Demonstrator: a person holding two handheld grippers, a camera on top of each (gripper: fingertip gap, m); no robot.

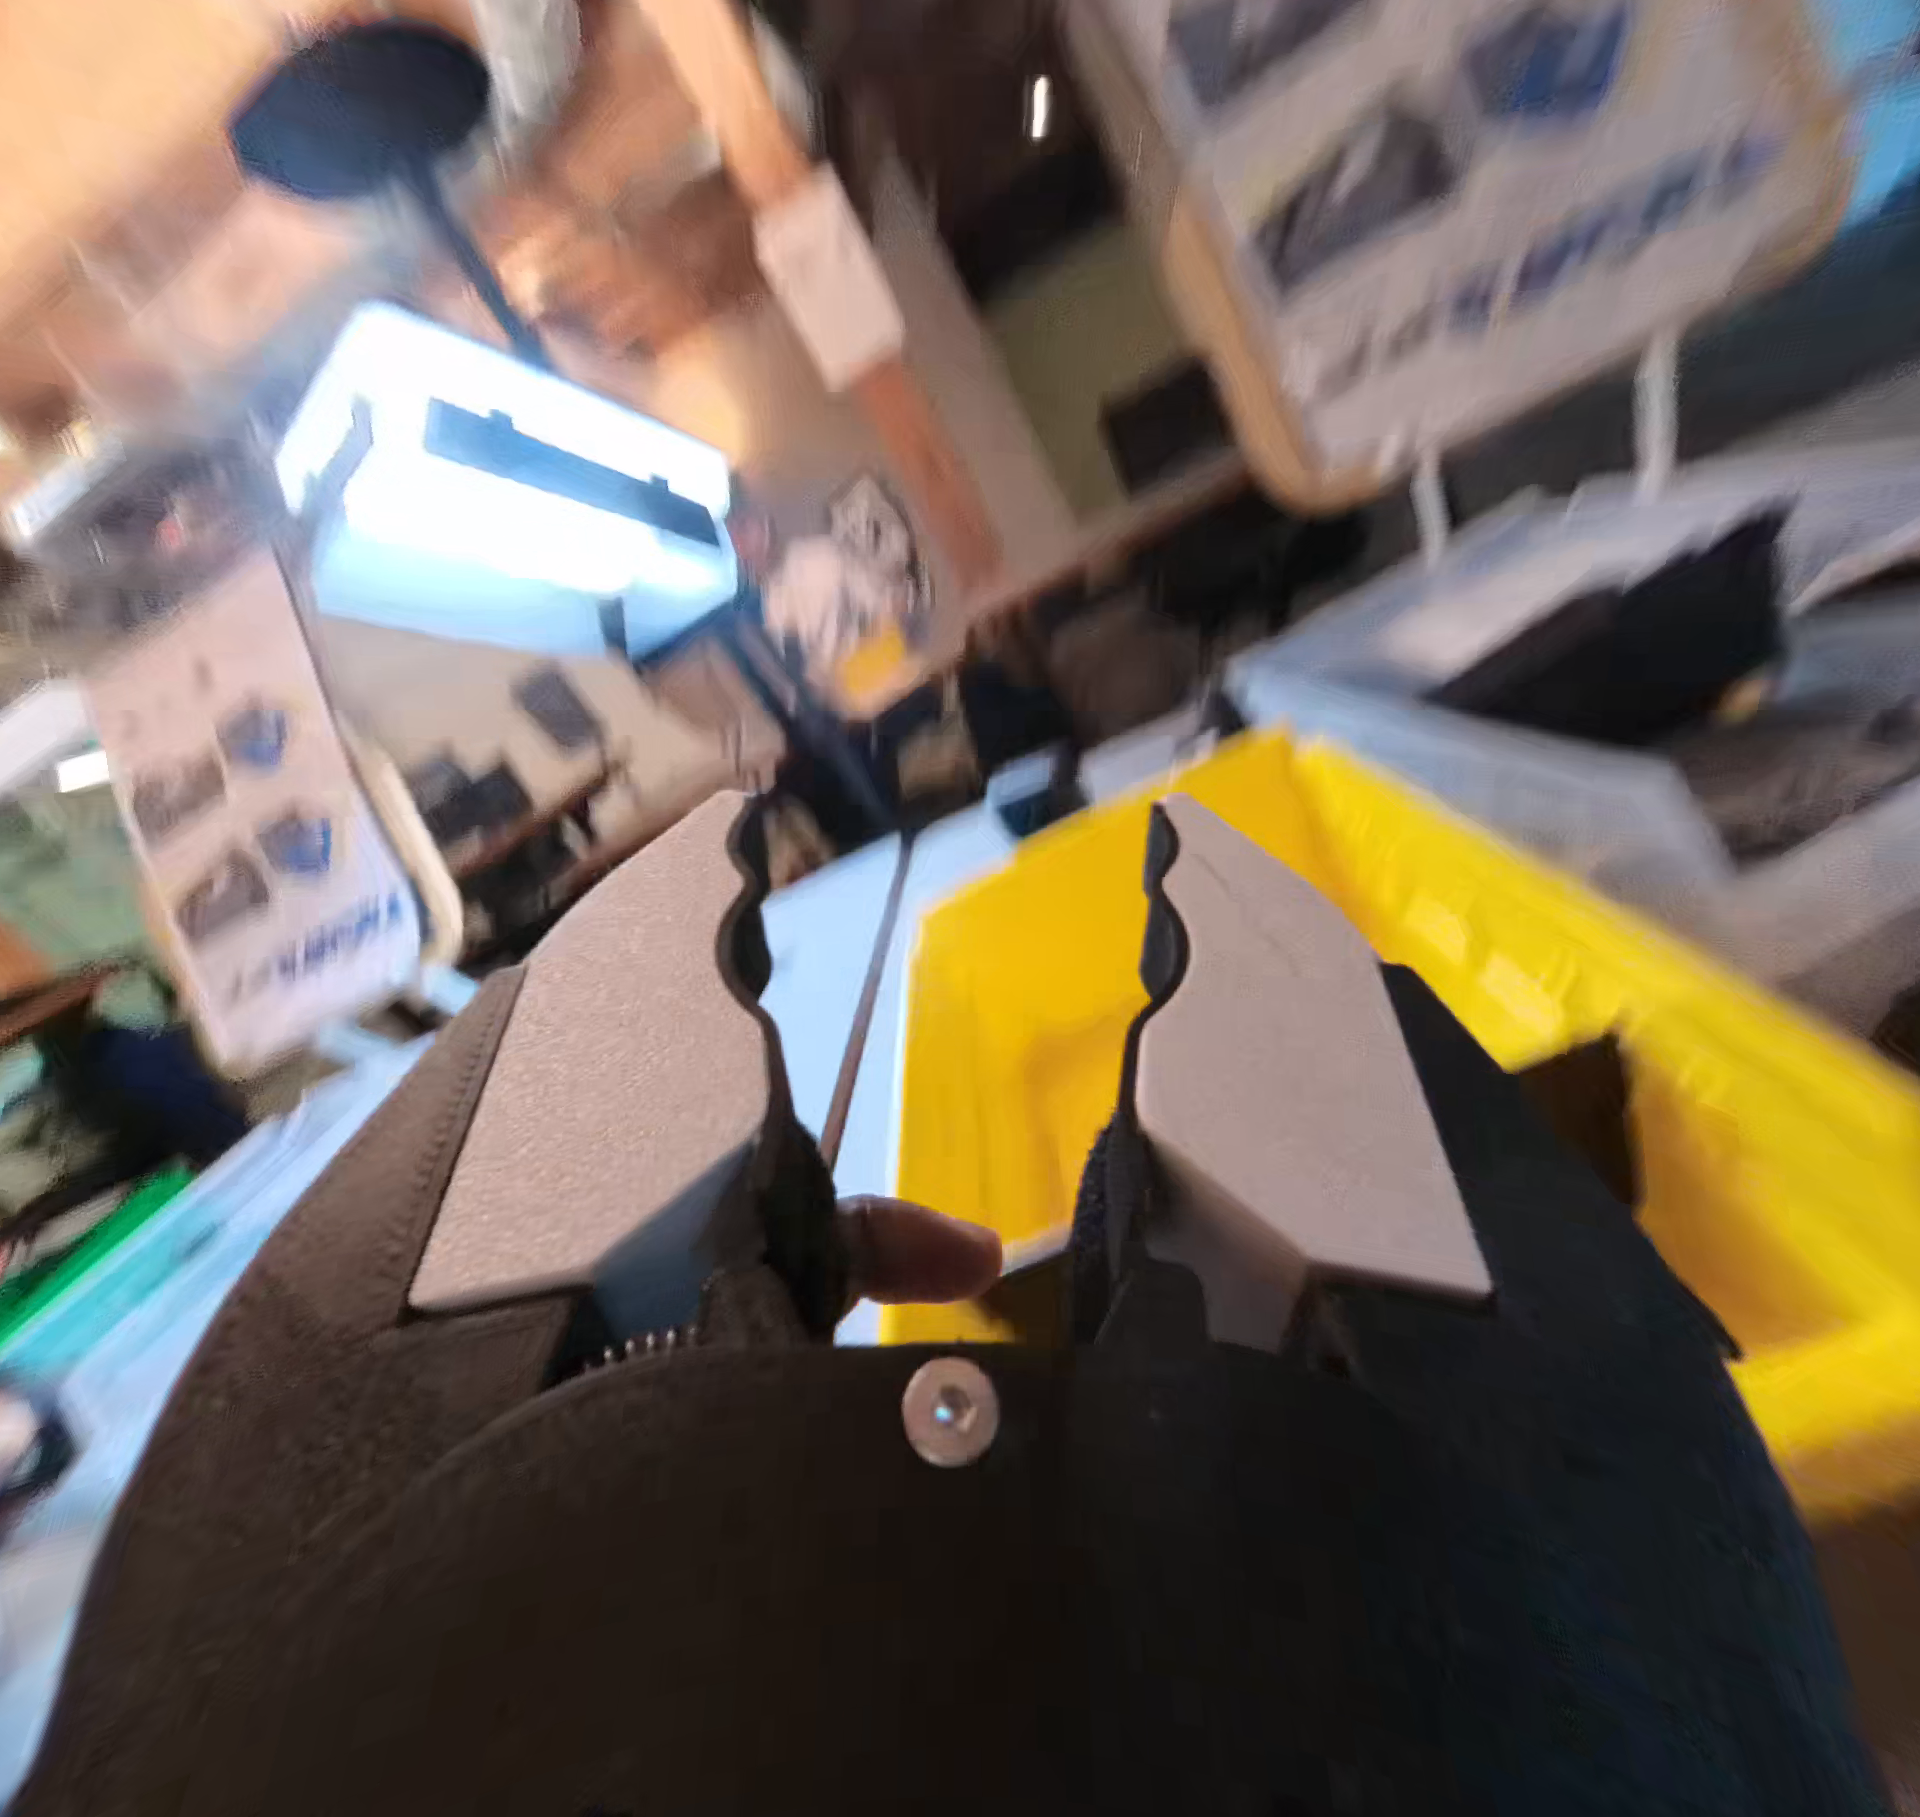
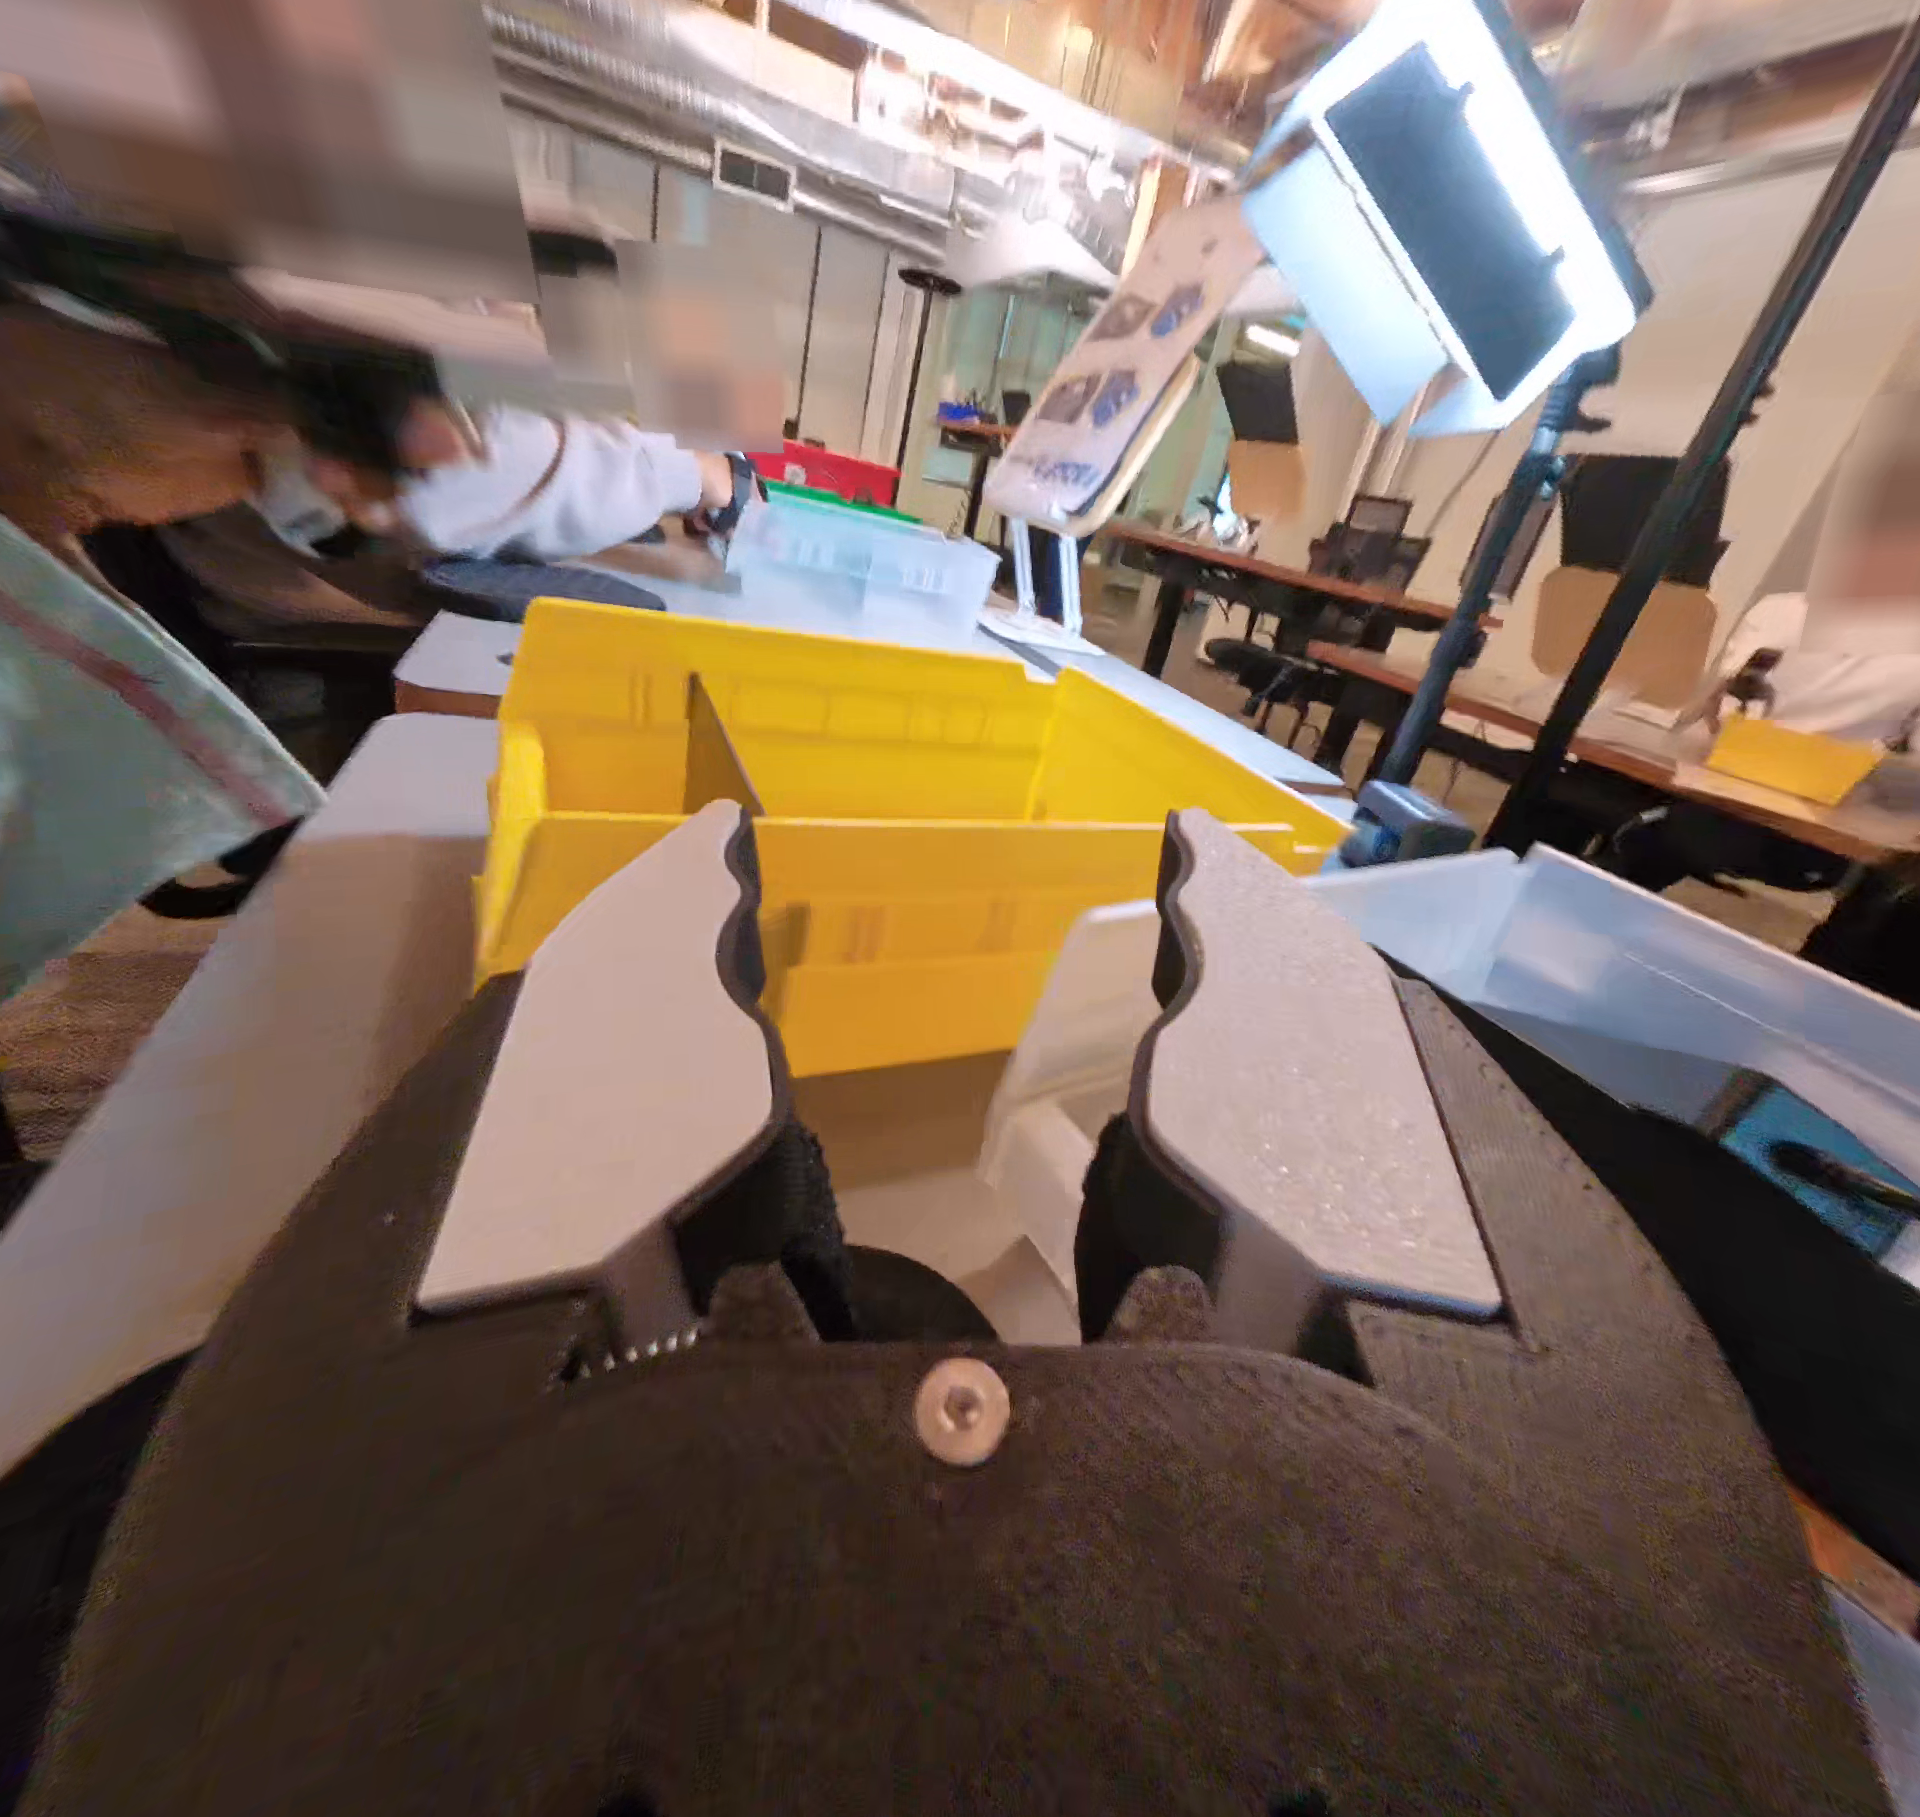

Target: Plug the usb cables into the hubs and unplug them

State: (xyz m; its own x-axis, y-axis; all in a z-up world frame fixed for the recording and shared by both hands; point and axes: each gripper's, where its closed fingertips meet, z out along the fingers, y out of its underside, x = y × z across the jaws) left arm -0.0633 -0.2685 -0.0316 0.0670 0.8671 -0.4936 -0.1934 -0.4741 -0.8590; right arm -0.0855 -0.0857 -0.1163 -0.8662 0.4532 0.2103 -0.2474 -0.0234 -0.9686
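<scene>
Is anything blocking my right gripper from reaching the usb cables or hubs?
Cannot judge: no cable or hub shows in either view. The open right gripper faces the yellow plastic divided bin, whose near wall hides its contents.

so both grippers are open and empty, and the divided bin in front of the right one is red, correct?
Not quite: the divided bin is yellow, not red, as the right wrist view shows. The rest holds: the left gripper and the right gripper are both open with nothing between their fingers.
</scene>
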